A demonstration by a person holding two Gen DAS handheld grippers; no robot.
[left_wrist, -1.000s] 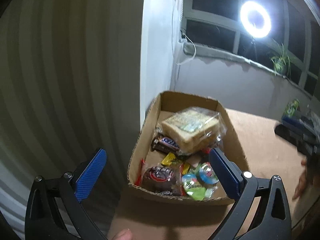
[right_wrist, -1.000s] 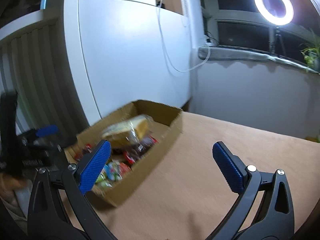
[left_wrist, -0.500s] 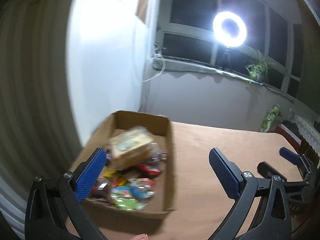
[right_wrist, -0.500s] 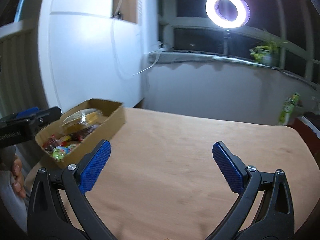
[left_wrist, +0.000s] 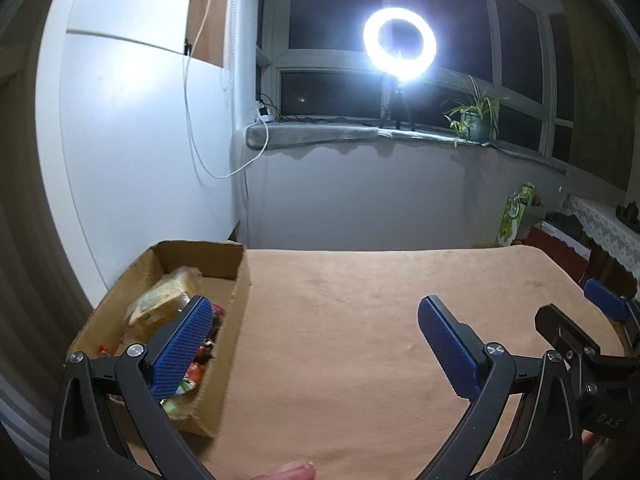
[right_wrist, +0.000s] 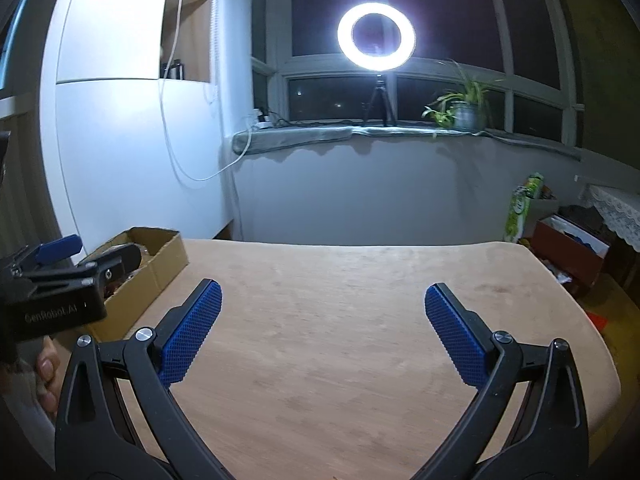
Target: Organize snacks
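My left gripper (left_wrist: 316, 330) is spread wide, nothing in it, above the table (left_wrist: 360, 320). Right gripper (right_wrist: 322, 320) likewise wide apart and empty. The cardboard box (left_wrist: 234, 316) sits at the table's far left corner, near the white wall. Inside I see a clear-wrapped sandwich (left_wrist: 160, 308) on top of small, bright-wrapped snacks (left_wrist: 188, 384). Ring light (left_wrist: 399, 44) glares from the windowsill.

Dim room; ring light (left_wrist: 399, 43) glares (haloed), fisheye edges bend and darken.
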